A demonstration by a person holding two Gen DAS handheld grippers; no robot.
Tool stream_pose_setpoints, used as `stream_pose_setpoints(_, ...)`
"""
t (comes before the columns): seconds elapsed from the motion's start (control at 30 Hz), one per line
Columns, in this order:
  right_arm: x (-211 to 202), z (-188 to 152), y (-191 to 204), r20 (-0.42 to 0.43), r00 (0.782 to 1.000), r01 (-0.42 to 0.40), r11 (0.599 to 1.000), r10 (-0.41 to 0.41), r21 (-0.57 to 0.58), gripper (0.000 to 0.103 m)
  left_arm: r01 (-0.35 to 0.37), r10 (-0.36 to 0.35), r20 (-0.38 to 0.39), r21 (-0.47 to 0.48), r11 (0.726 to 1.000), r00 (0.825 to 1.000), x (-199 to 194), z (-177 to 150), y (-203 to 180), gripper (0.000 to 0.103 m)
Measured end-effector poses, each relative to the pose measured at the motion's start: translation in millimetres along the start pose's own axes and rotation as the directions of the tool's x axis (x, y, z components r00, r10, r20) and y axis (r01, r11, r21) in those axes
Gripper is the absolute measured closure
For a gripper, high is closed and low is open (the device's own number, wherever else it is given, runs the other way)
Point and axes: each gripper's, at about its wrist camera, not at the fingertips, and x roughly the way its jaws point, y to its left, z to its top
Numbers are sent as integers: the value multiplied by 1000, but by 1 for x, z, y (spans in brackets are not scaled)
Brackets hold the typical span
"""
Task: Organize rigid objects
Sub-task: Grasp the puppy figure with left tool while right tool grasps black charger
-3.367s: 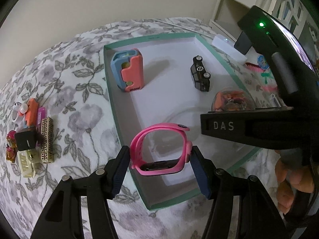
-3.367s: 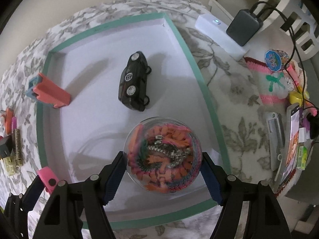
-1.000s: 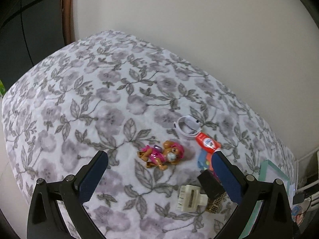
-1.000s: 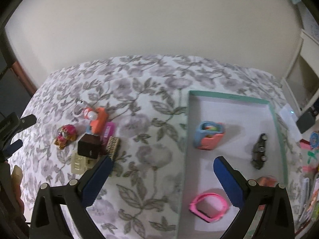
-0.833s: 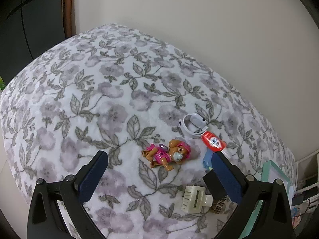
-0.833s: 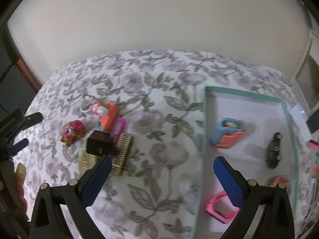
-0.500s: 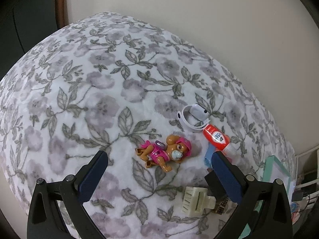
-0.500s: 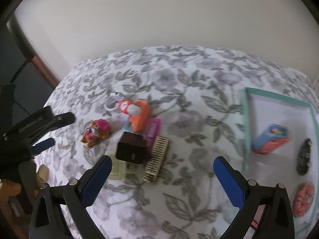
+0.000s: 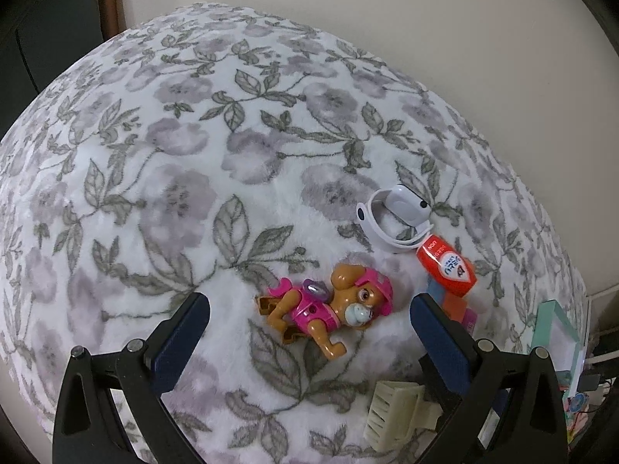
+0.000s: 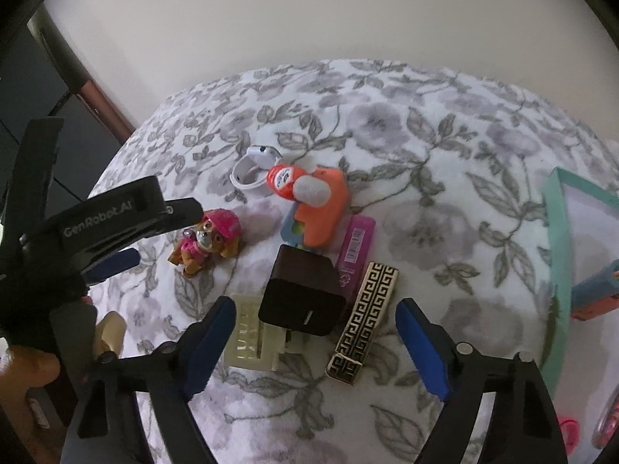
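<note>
A pink and brown puppy figure [image 9: 329, 315] lies on the floral blanket between the tips of my open, empty left gripper [image 9: 309, 332]; it also shows in the right wrist view [image 10: 207, 241]. My right gripper [image 10: 315, 342] is open and empty, with a black charger cube [image 10: 303, 295] between its tips. Beside the cube lie a cream plug [image 10: 247, 334], a gold-and-black patterned bar [image 10: 365, 311], a pink flat case [image 10: 354, 251], an orange toy [image 10: 319, 203] and a white watch [image 10: 253, 170].
The teal-rimmed white tray [image 10: 557, 232] stands at the right, with a blue-and-coral toy [image 10: 595, 290] in it. The left gripper's body [image 10: 77, 239] shows at the left of the right wrist view. A wall runs behind the bed.
Both grippers left the tray, where they released the pink watch and bead ball, and swung left to the pile. The left closed in on the puppy, the right on the black cube.
</note>
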Motion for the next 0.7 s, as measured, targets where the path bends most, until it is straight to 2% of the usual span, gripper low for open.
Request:
stream_pose_setpoints(0.13, 5, 1, -3, -17, 1000, -18, 1000, 18, 15, 25, 20, -20, -20, -3, 1000, 1000, 10, -1, 0, 0)
stream_pose_setpoints(0.27, 5, 2, -7, -20, 999, -42, 998, 43, 37, 27, 35, -35, -21, 2, 999, 999, 14, -2, -1, 0)
stream_pose_setpoints(0.33, 4, 2, -8, -19, 998, -54, 997, 55, 48, 38, 44, -44, -18, 4, 999, 999, 15, -2, -2, 0)
stream_pose_setpoints(0.47, 4, 2, -11, -19, 997, -70, 995, 72, 68, 44, 44, -44, -13, 5, 999, 999, 18, -1, -3, 1)
stream_pose_setpoints(0.53, 3, 2, -10, -15, 995, -93, 993, 94, 77, 52, 50, -49, -19, 12, 999, 999, 20, -2, -3, 2)
stream_pose_setpoints(0.6, 2, 3, -9, -13, 995, -97, 993, 98, 73, 54, 52, -51, -29, 16, 999, 998, 22, -3, -4, 7)
stream_pose_setpoints(0.7, 3, 2, -8, -17, 995, -93, 993, 95, 69, 53, 54, -54, -29, 18, 998, 998, 25, -5, -5, 7)
